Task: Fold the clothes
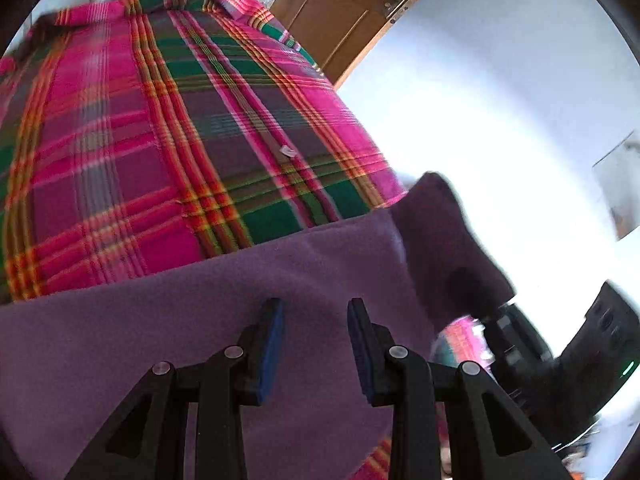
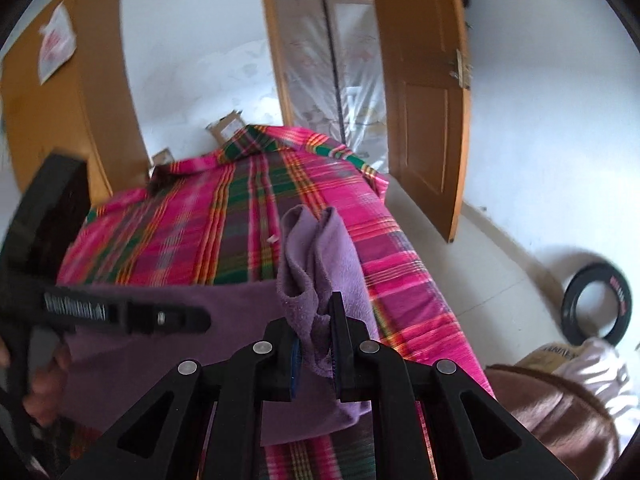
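Purple fleece garment (image 2: 224,312), pink–green–orange plaid bedspread (image 1: 160,140), black gripper (image 2: 314,340) — blue pads (image 1: 272,344)

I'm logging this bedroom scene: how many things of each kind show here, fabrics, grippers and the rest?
Fabrics: 2, purple fleece garment, pink-green plaid bedsheet
Hand-held grippers: 2, left hand-held gripper, right hand-held gripper
Black rubber tyre: 1
Wooden door: 1
Total: 6
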### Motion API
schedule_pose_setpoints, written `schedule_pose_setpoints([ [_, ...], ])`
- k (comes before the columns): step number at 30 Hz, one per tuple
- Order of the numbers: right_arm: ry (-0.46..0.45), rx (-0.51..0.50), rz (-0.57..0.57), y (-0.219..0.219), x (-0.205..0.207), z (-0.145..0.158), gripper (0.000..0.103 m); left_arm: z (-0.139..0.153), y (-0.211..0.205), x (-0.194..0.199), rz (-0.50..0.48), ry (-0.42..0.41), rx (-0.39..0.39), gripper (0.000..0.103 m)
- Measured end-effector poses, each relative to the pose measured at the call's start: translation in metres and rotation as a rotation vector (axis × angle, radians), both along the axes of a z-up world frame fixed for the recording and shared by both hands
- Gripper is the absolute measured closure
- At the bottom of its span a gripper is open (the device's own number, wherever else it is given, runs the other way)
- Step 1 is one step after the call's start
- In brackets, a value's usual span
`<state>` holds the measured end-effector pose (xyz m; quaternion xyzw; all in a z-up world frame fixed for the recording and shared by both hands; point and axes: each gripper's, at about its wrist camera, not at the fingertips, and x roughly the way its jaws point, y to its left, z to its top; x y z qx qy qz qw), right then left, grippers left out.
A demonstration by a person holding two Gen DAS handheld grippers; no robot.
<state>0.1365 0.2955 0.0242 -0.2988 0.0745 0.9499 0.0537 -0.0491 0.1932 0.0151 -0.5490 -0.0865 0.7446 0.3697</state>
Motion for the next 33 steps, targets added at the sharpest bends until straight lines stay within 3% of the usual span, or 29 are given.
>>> schedule_pose_setpoints([
  [4,-0.025,0.045,0.029,-0.016,-0.002,-0.01,0.091,-0.001,-0.001,-0.003,-0.009,-0.057,0.069,0.07],
  [9,-0.045,0.079,0.055,-0.027,-0.002,-0.019,0.091,-0.001,-0.001,-0.006,-0.011,-0.115,0.161,0.063],
  [19,-0.048,0.144,0.058,-0.039,0.001,-0.025,0.091,-0.008,0.002,-0.016,0.041,-0.194,0.247,0.057],
  [23,-0.041,0.143,0.082,-0.045,-0.001,-0.028,0.091,-0.01,0.009,-0.018,0.031,-0.211,0.229,0.057],
  [29,-0.032,0.151,0.089,-0.05,-0.001,-0.03,0.091,-0.019,0.012,-0.023,0.06,-0.288,0.266,0.057],
  [33,-0.029,0.152,0.092,-0.052,-0.001,-0.029,0.091,-0.018,0.007,-0.024,0.09,-0.279,0.276,0.077],
])
